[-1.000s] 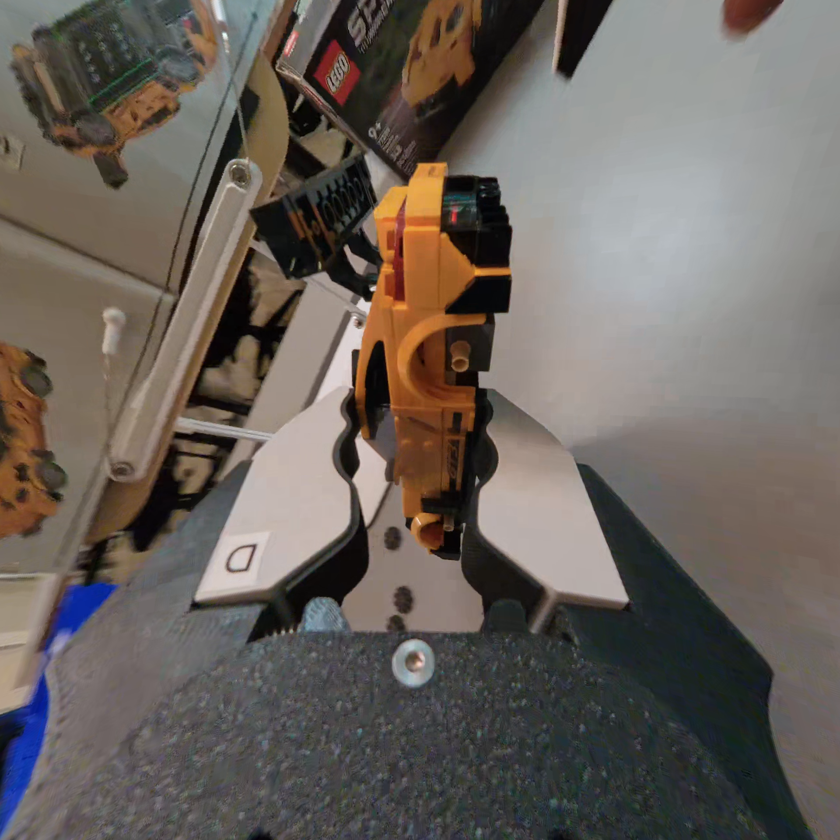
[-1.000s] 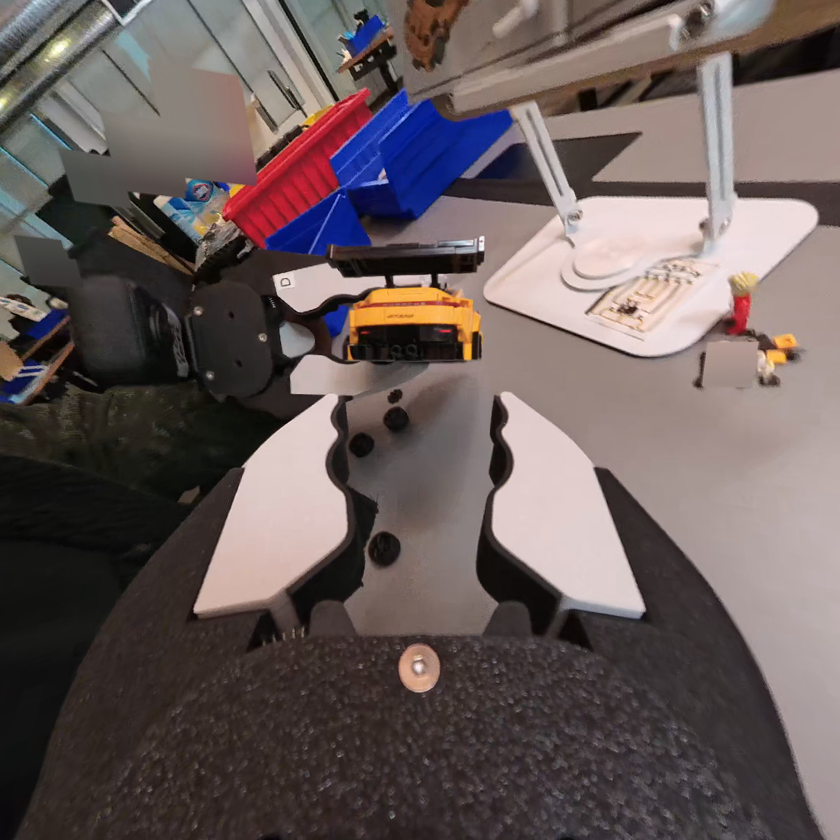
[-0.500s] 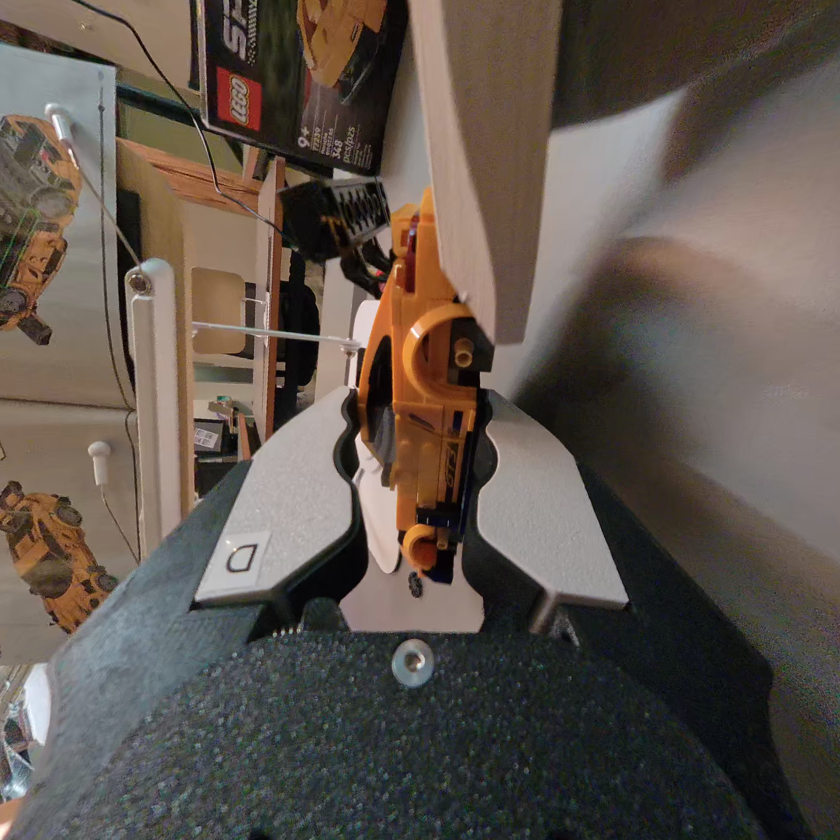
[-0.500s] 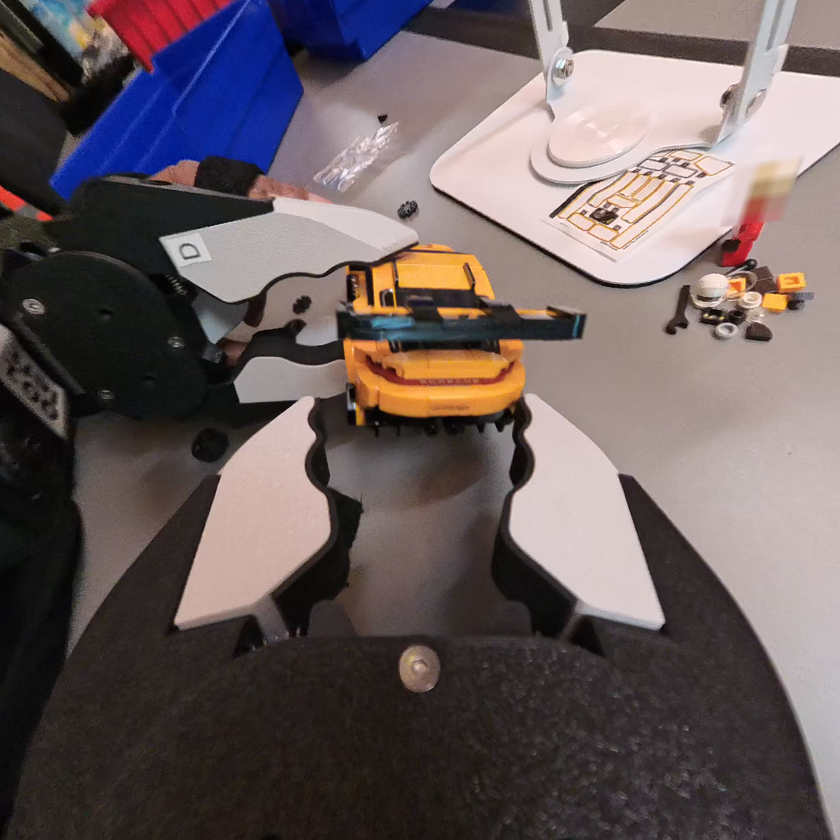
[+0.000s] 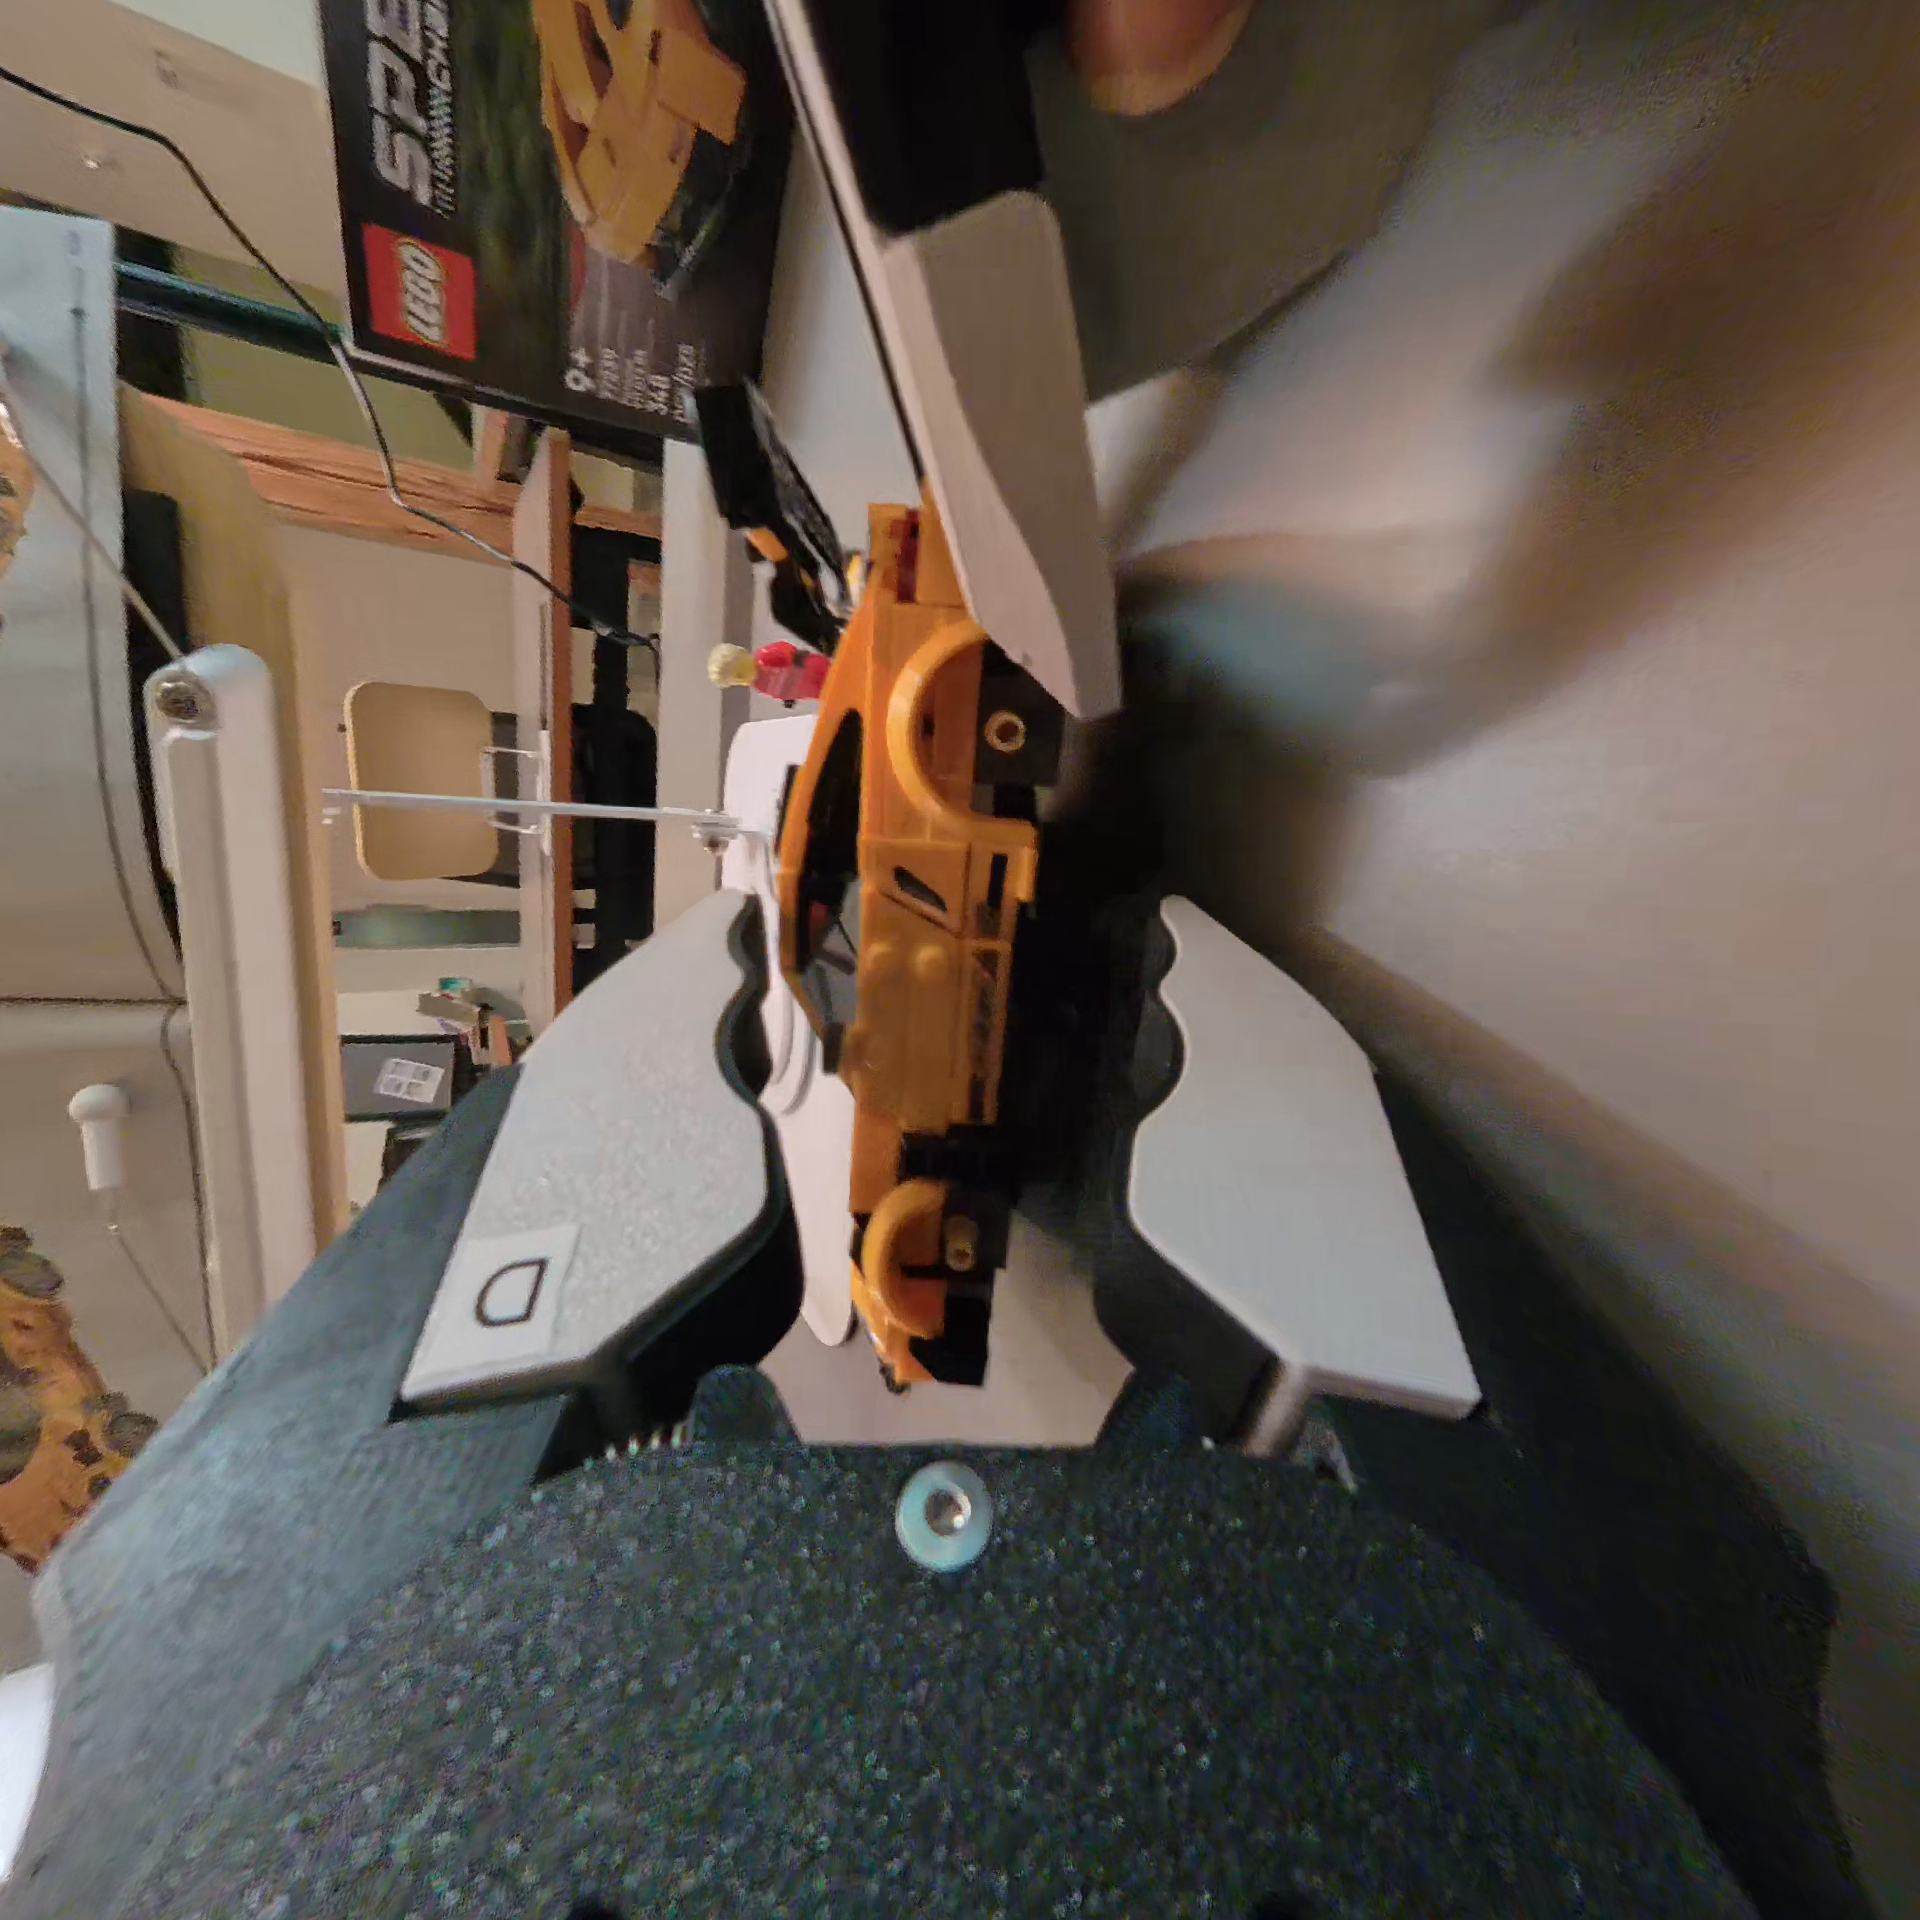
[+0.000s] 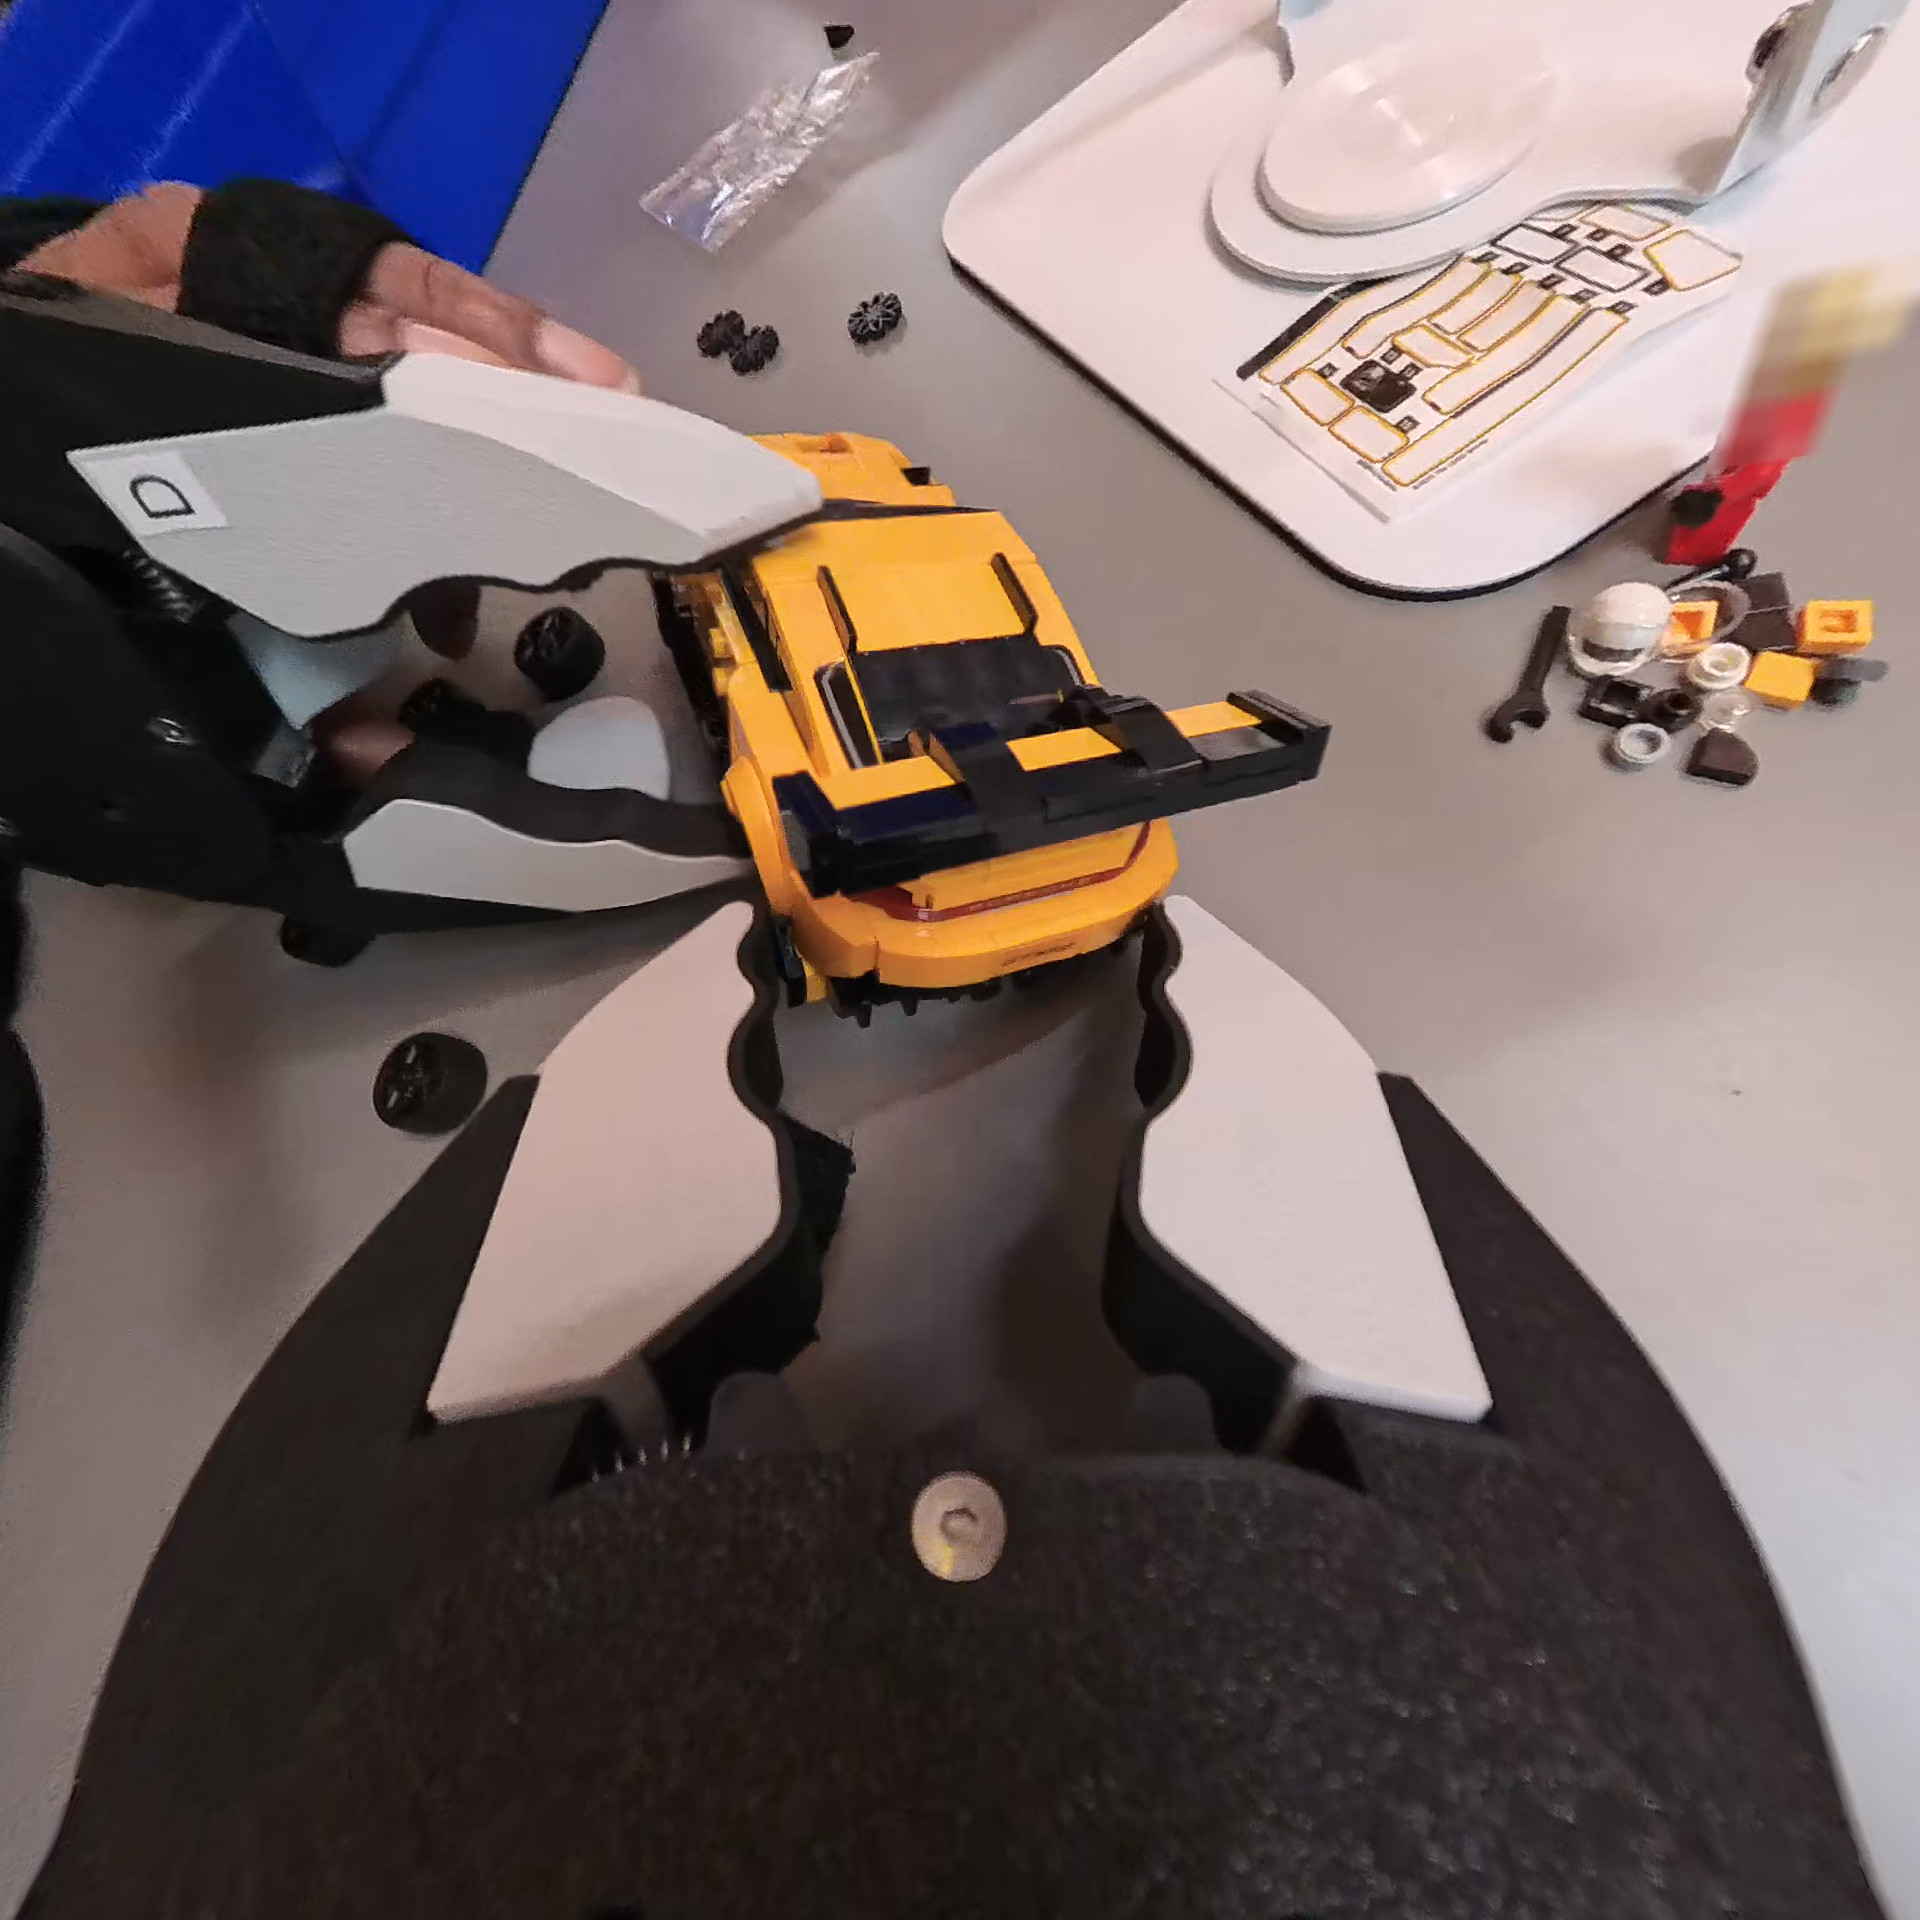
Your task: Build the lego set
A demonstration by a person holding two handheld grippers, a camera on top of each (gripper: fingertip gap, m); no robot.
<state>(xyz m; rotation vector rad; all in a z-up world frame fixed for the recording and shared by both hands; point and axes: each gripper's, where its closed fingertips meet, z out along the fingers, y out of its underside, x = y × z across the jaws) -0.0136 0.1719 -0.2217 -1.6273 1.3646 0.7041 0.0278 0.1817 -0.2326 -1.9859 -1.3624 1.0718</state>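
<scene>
The yellow lego car (image 6: 914, 623) with a black and yellow rear wing hangs just over the grey table (image 6: 1558, 1039). My right gripper (image 6: 951, 925) is closed on the sides of its rear end. My left gripper (image 6: 769, 675) comes in from the left, open, with one finger over the roof and one under the car. In the left wrist view the car (image 5: 925, 883) hangs between the spread fingers of my left gripper (image 5: 956, 914), clear of the right finger. One finger of the right gripper (image 5: 997, 416) lies against the car's rear.
Loose black wheels (image 6: 561, 649) (image 6: 431, 1081) lie left of the car. A pile of small parts (image 6: 1704, 675) lies to the right. A white stand base (image 6: 1091, 260) with a sticker sheet (image 6: 1486, 343) is behind. A blue bin (image 6: 260, 104) and the set's box (image 5: 551, 187) stand farther off. Across from one pair of fingers to the other is roughly 5 cm.
My left gripper has opened off the car. My right gripper has moved onto the car's rear and closed in on it. The car has come down nearer the table.
</scene>
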